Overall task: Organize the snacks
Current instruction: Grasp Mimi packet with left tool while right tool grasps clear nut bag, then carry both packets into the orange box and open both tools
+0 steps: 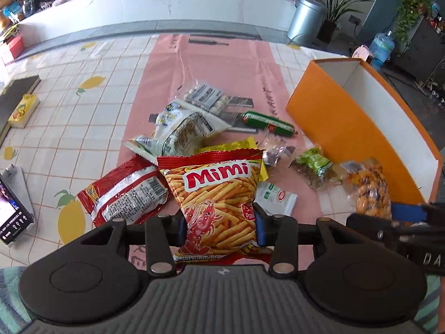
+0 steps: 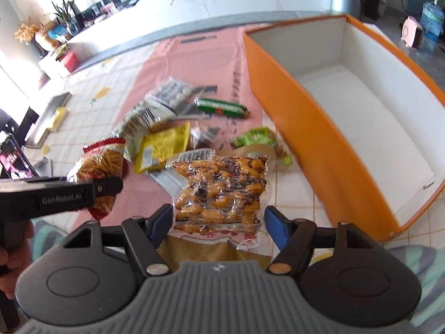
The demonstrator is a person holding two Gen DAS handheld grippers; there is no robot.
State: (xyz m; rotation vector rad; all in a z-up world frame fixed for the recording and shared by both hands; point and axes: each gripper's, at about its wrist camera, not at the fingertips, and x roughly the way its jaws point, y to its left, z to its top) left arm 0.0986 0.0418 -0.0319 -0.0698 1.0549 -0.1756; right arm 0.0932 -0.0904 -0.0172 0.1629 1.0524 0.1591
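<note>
**Pink runner, tiled cloth, snacks in both grippers**

Our left gripper (image 1: 219, 226) pinches the Mimi bag (image 1: 219, 192). Our right gripper (image 2: 217, 224) sits around the vacuum-packed nuts (image 2: 219, 192), left pad touching, right pad apart. Other packets lie on the pink runner (image 1: 205, 64), beside the orange box (image 2: 306, 128). Beyond, we see a white counter (image 1: 172, 2).

A: Anything readable?
B: "Mimi" in red letters on the prawn-stick bag (image 1: 219, 194), and "GenRobot.AI" on the side of the left gripper (image 2: 64, 197); other print is too small
</note>
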